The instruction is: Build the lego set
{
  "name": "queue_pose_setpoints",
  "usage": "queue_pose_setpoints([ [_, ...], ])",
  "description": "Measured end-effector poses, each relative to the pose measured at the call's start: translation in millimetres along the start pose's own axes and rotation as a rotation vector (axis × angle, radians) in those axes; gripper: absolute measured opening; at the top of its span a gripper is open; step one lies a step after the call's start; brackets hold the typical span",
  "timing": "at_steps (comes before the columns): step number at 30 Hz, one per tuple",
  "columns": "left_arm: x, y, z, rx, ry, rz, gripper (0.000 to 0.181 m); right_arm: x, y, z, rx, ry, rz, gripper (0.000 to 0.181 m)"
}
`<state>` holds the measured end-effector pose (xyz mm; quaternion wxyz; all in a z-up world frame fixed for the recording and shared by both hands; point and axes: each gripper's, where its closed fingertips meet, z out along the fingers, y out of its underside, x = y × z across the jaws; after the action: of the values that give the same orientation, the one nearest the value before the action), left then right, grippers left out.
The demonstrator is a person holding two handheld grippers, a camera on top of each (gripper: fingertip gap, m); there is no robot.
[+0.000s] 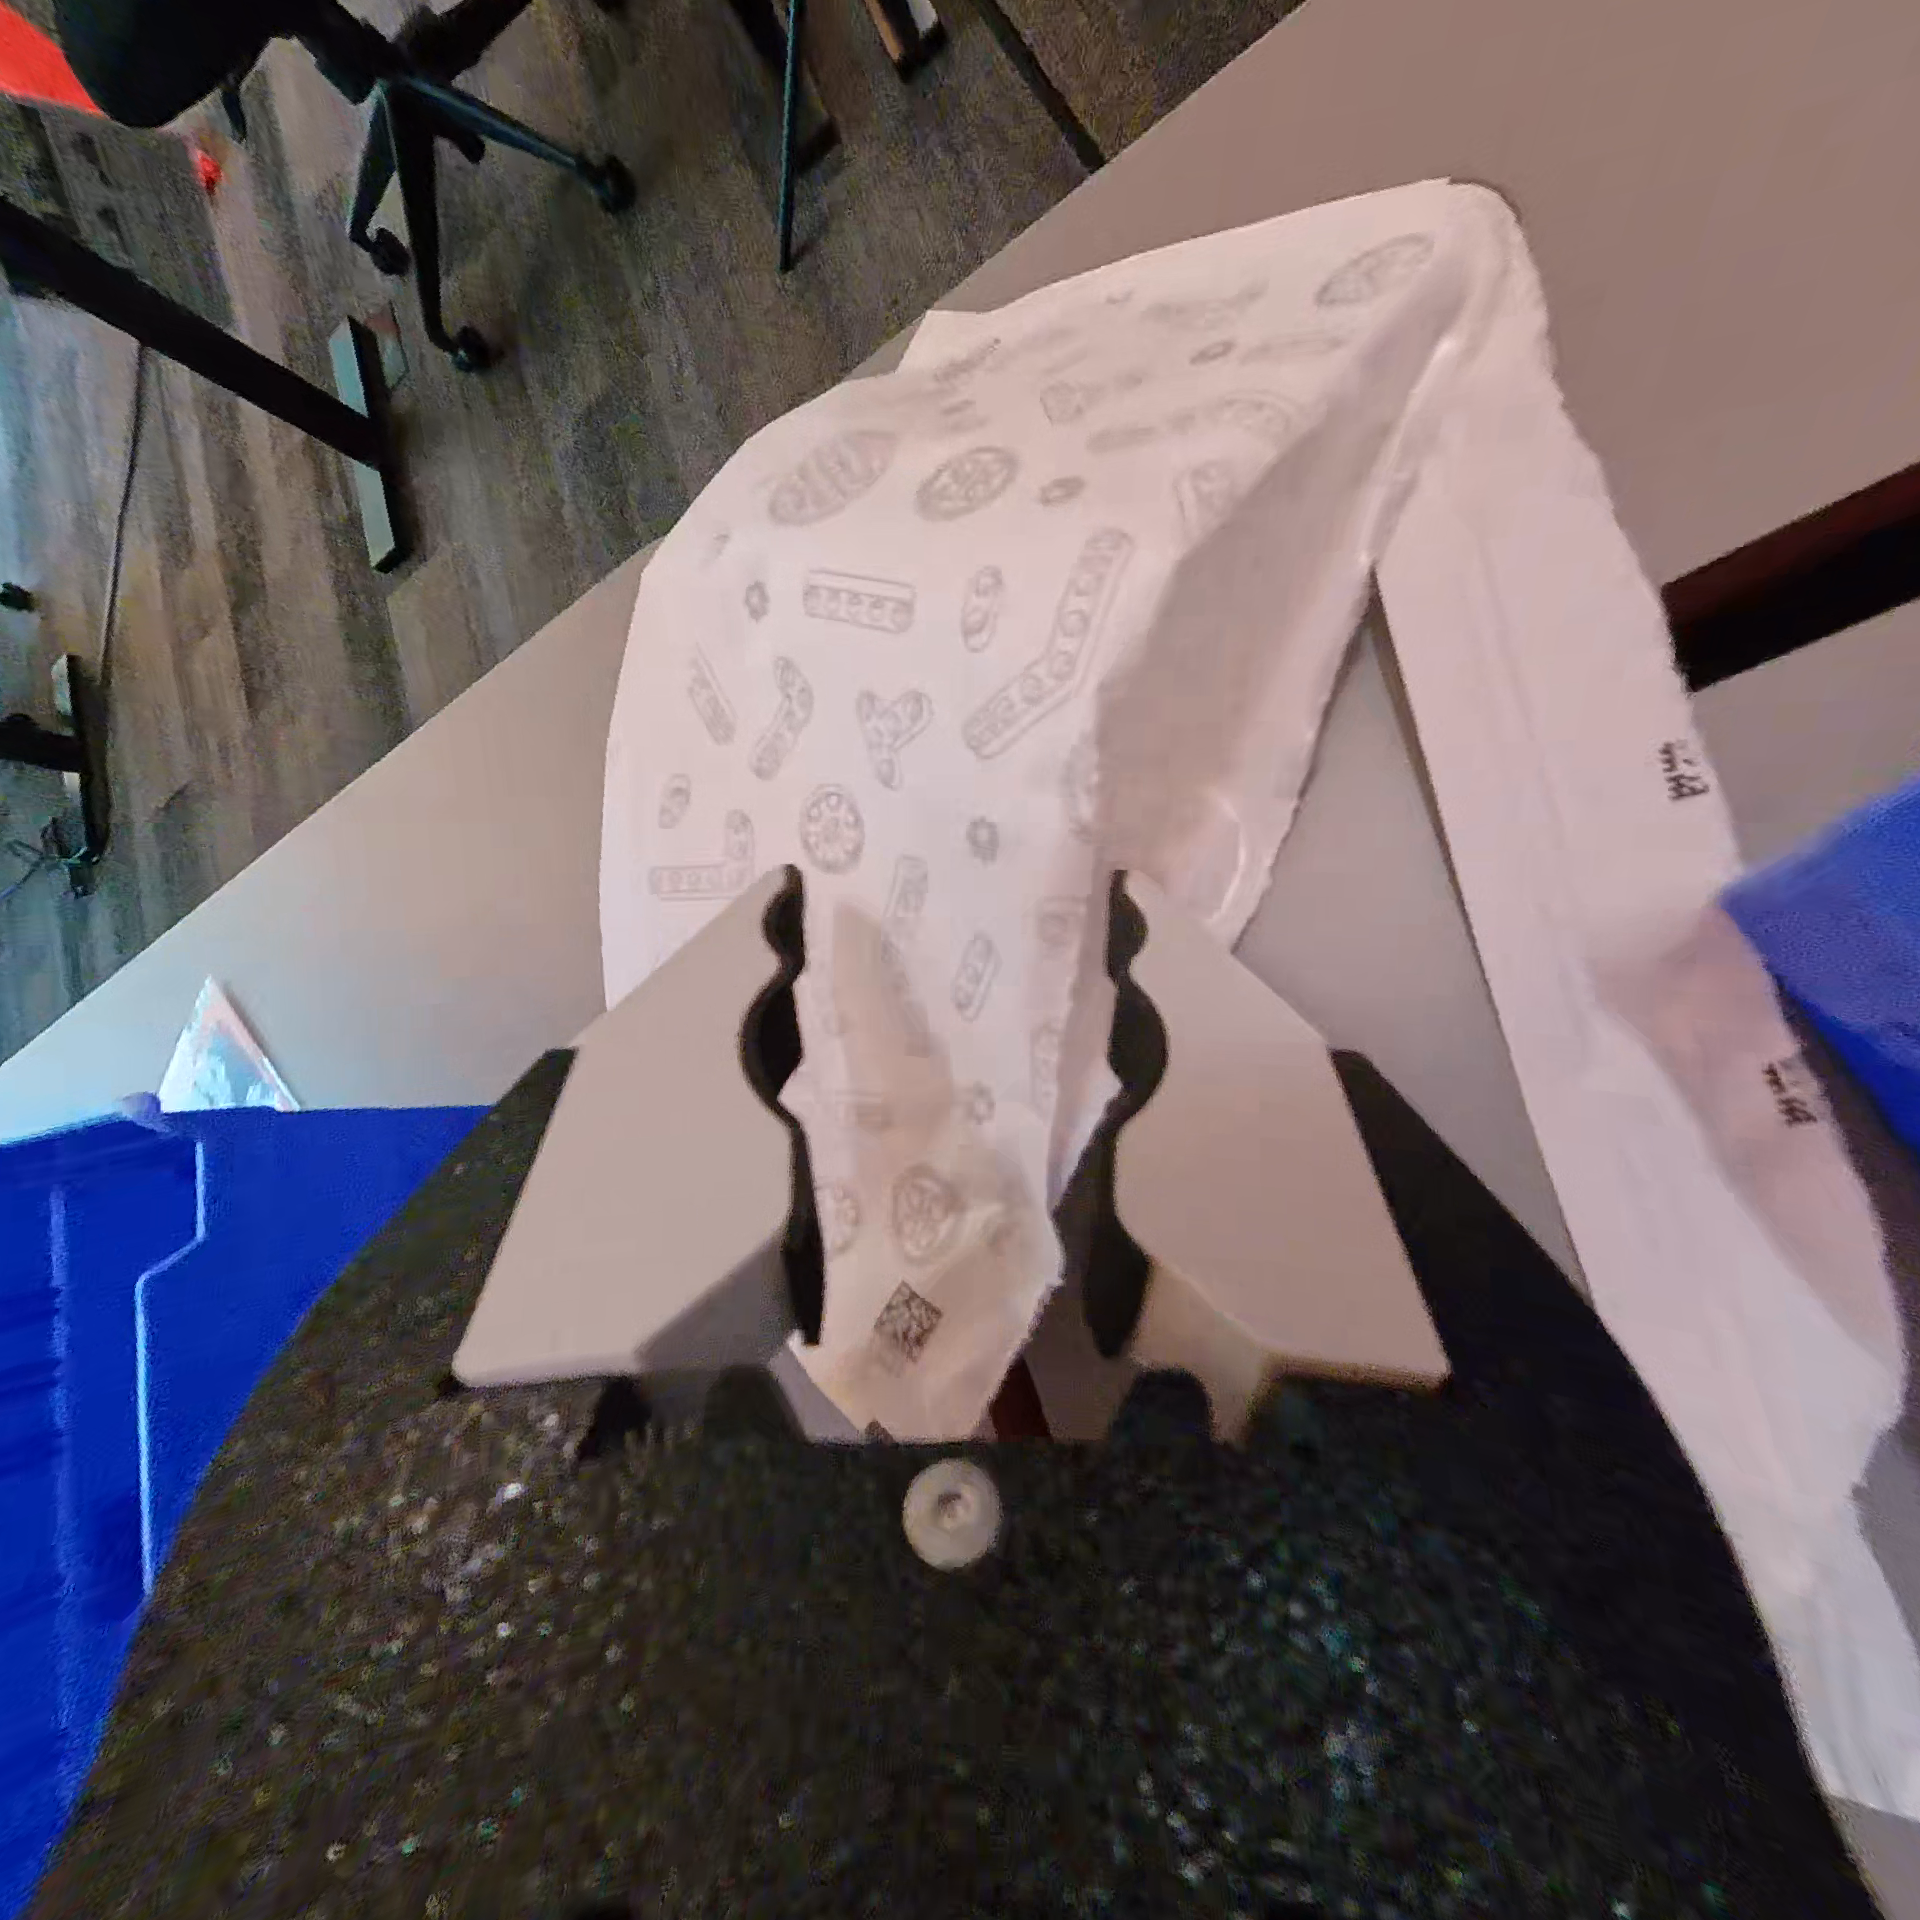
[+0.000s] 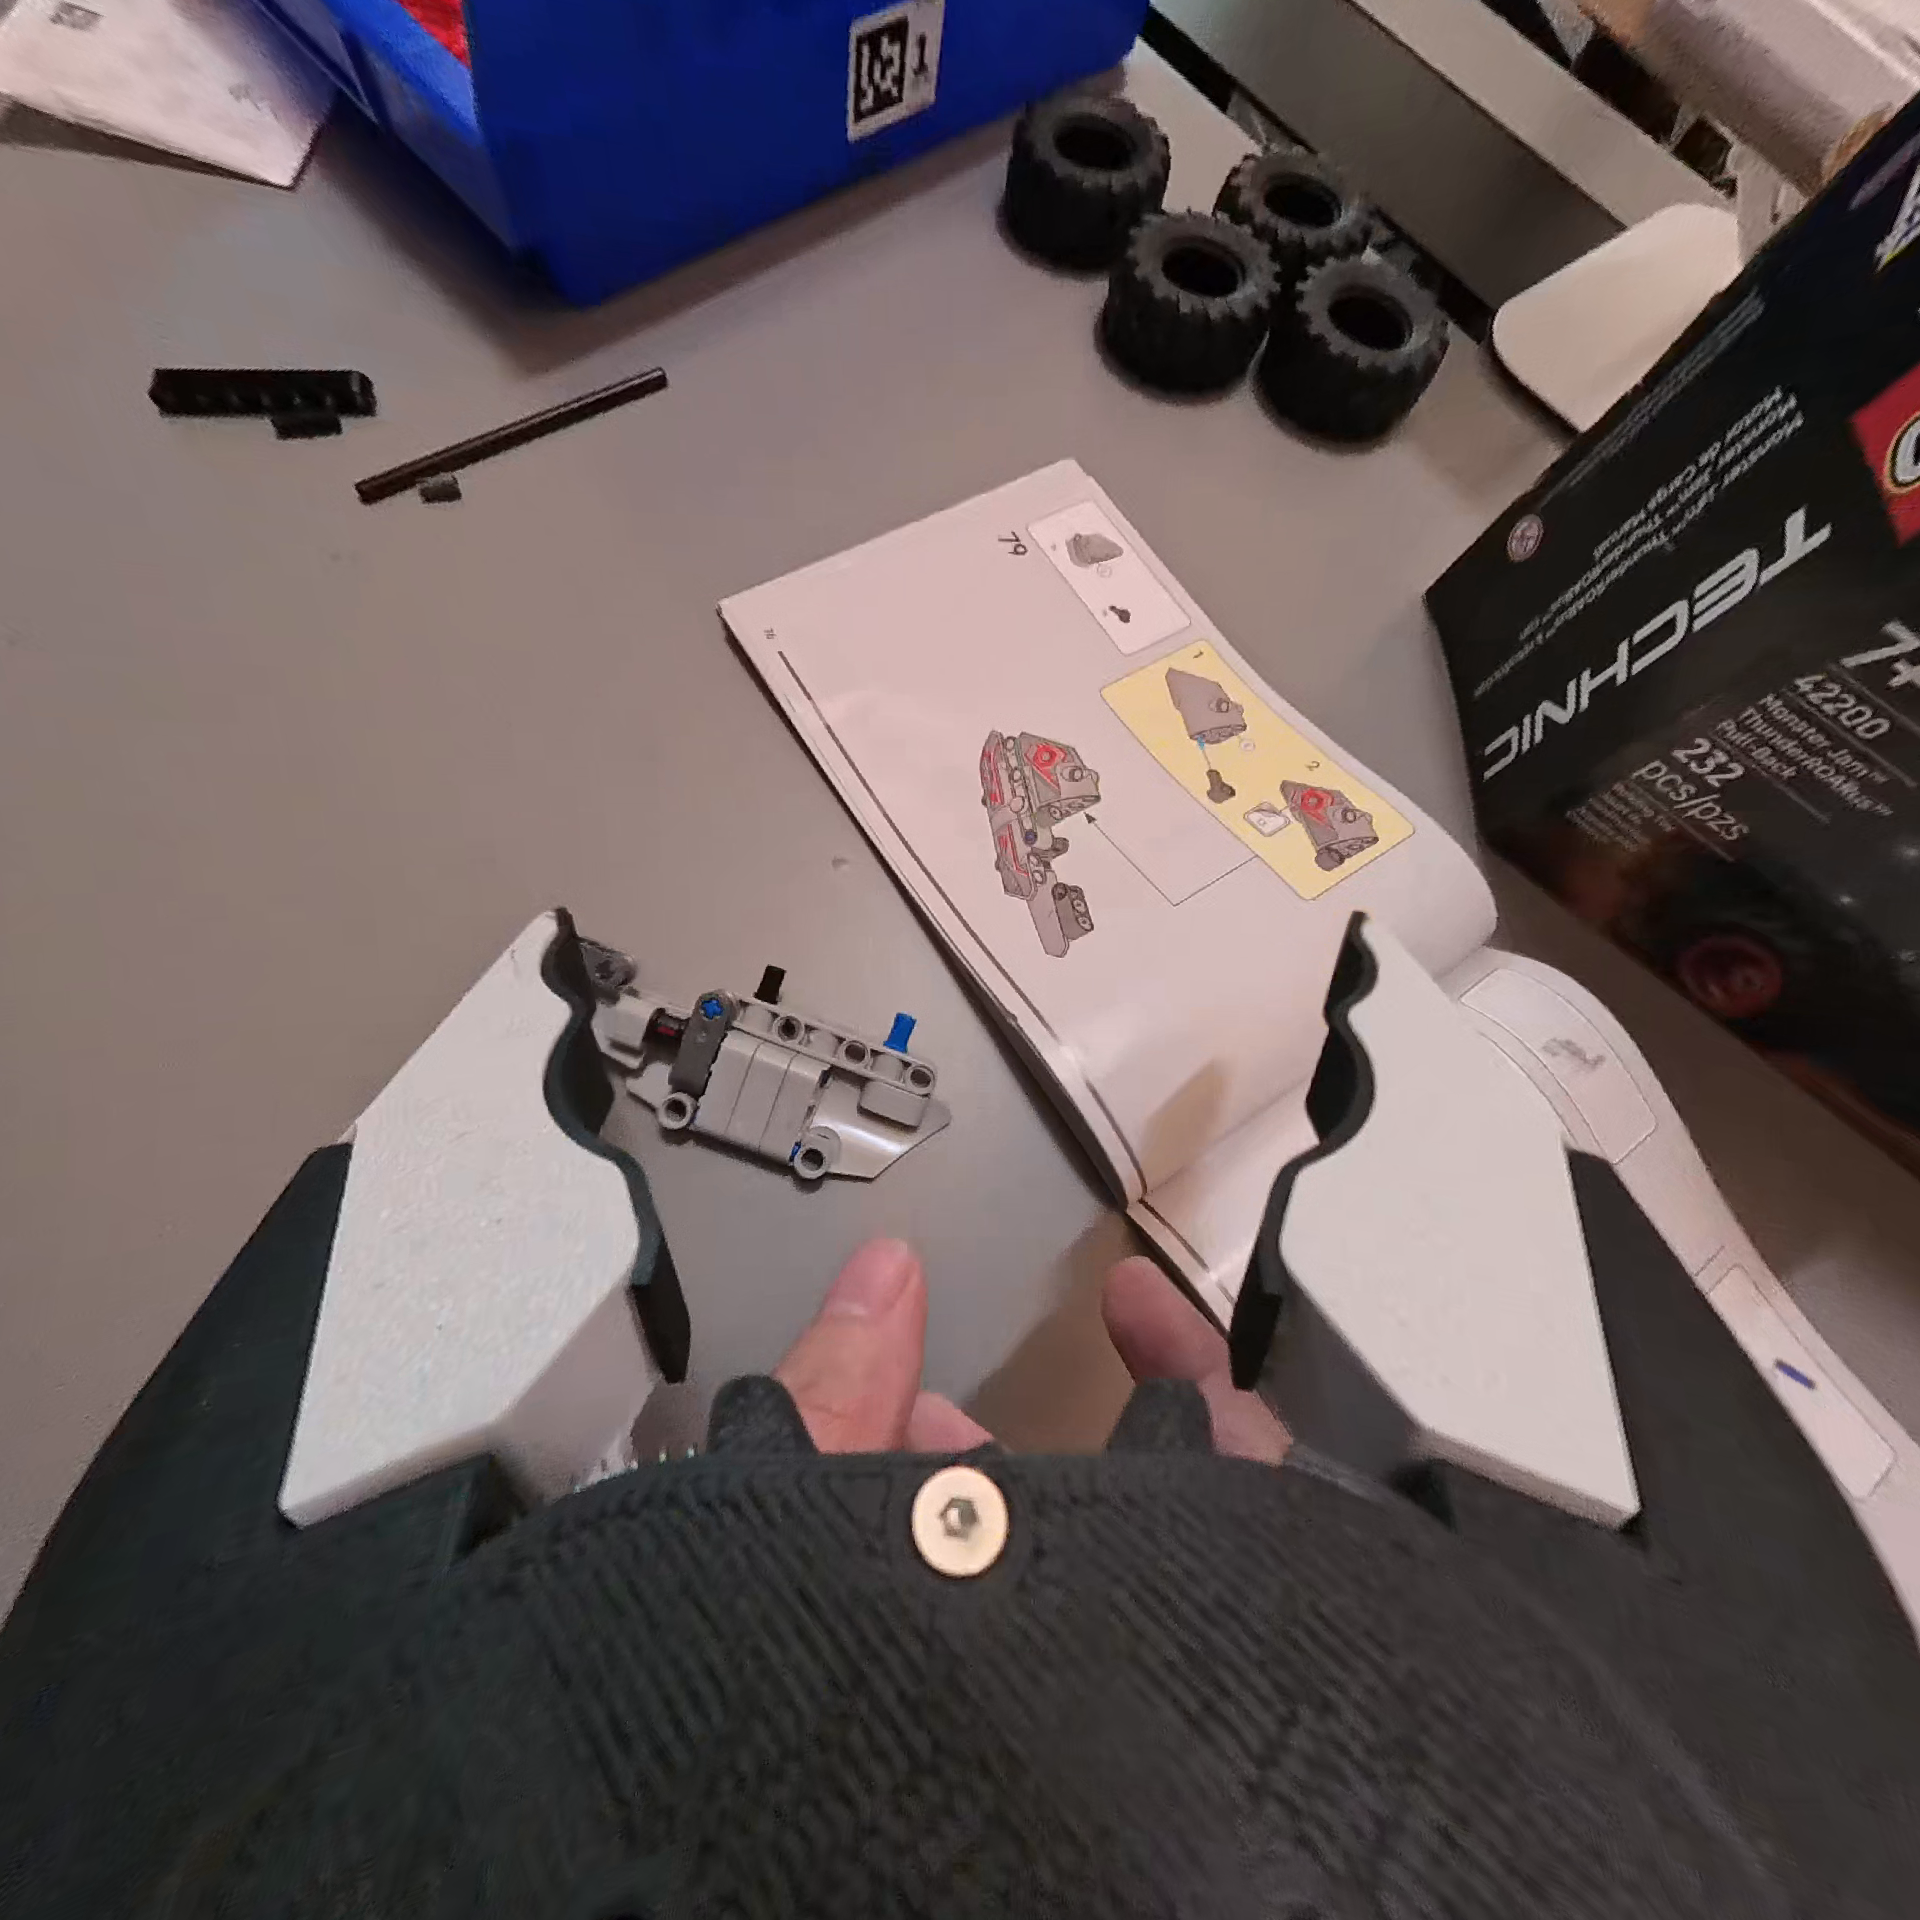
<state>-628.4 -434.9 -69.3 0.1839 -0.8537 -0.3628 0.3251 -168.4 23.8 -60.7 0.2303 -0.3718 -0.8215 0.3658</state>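
Observation:
My left gripper (image 1: 954, 883) is shut on a torn white paper parts bag (image 1: 935, 644) printed with part outlines and holds it up over the grey table (image 1: 416, 883). The bag bunches between the jaws and a long torn strip hangs to the right. My right gripper (image 2: 958, 925) is wide open and empty above the table. A small grey Lego assembly (image 2: 769, 1081) with blue pins lies just inside its left finger. The open instruction booklet (image 2: 1091, 790) lies under its right finger. A person's fingertips (image 2: 862, 1340) show between the jaws.
Several black tyres (image 2: 1226, 270) sit at the back. The black set box (image 2: 1714, 675) stands at right. A blue bin (image 2: 727, 135) is at the back, and also shows in the left wrist view (image 1: 94, 1299). A black beam (image 2: 260, 393) and axle (image 2: 509, 436) lie at left.

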Motion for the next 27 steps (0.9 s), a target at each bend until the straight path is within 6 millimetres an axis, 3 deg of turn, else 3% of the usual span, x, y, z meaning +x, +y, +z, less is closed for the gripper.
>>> queue_pose_setpoints([
  [2, -15, 11, 5, -0.064, -0.091, 0.011, 0.003, 2, -1, 5, -0.003, -0.006, 0.003, 0.137],
  [6, -42, 1, -23, -0.03, -0.101, -0.091, 0.0, 4, -10, 13, -0.008, -0.007, -0.02, 0.136],
  [9, -67, -21, -75, 0.018, -0.063, -0.271, 0.0, 1, -19, 20, 0.024, -0.027, -0.046, 0.135],
  [12, -75, -49, -145, 0.109, -0.048, -0.284, 0.0, -4, -28, 30, 0.047, -0.055, -0.06, 0.135],
  [15, -50, -65, -212, 0.118, -0.011, -0.206, 0.0, -16, -52, 38, 0.114, -0.091, -0.094, 0.135],
  [19, -10, -74, -285, 0.103, -0.005, -0.117, 0.0, -43, -102, 40, 0.26, -0.183, -0.109, 0.138],
  [24, 51, -86, -345, 0.111, -0.006, 0.034, 0.0, -88, -183, 10, 0.549, -0.356, -0.073, 0.141],
  [27, 70, -92, -365, 0.117, -0.044, 0.127, 0.0, -104, -206, -8, 0.633, -0.41, -0.07, 0.141],
])
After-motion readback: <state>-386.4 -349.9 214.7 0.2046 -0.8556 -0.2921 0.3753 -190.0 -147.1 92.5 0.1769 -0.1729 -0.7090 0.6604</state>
